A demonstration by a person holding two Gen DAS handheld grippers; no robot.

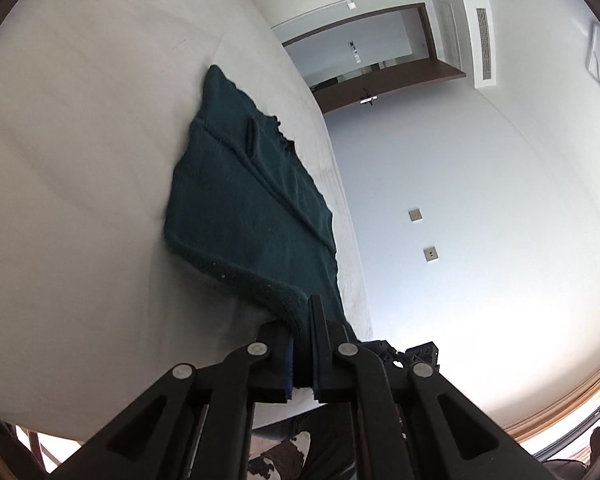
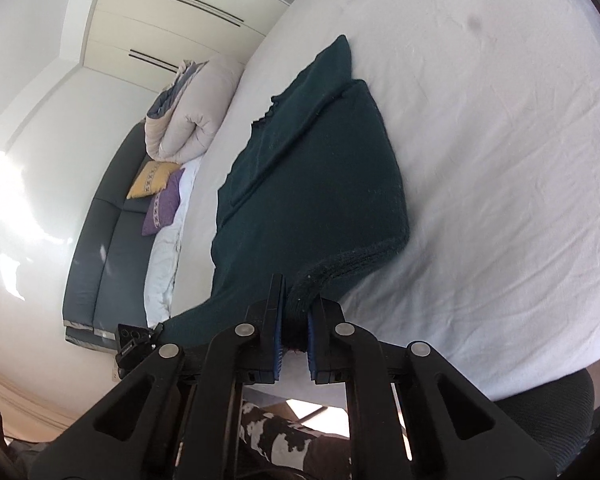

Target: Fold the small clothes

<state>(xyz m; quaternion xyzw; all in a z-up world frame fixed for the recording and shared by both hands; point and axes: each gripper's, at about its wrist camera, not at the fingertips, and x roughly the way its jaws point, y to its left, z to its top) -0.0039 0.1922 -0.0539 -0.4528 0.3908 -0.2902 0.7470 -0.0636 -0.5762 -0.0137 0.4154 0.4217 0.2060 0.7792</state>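
Two grippers are seen, and each one is pinching the same dark green knitted garment [image 1: 240, 200] at its ribbed hem. The left gripper [image 1: 302, 344] is pressed together on one corner of the hem, and the cloth is caught between its blue pads [image 1: 288, 364]. The right gripper [image 2: 294, 320] is clamped on the other corner, where the thick ribbed edge is bunched between the jaws. The near edge of the garment is raised off the white sheet [image 2: 500, 160], while the far part, with a sleeve folded across it, lies flat on the bed. A rolled duvet [image 2: 192, 108] and two cushions [image 2: 156, 188] are placed at the far side.
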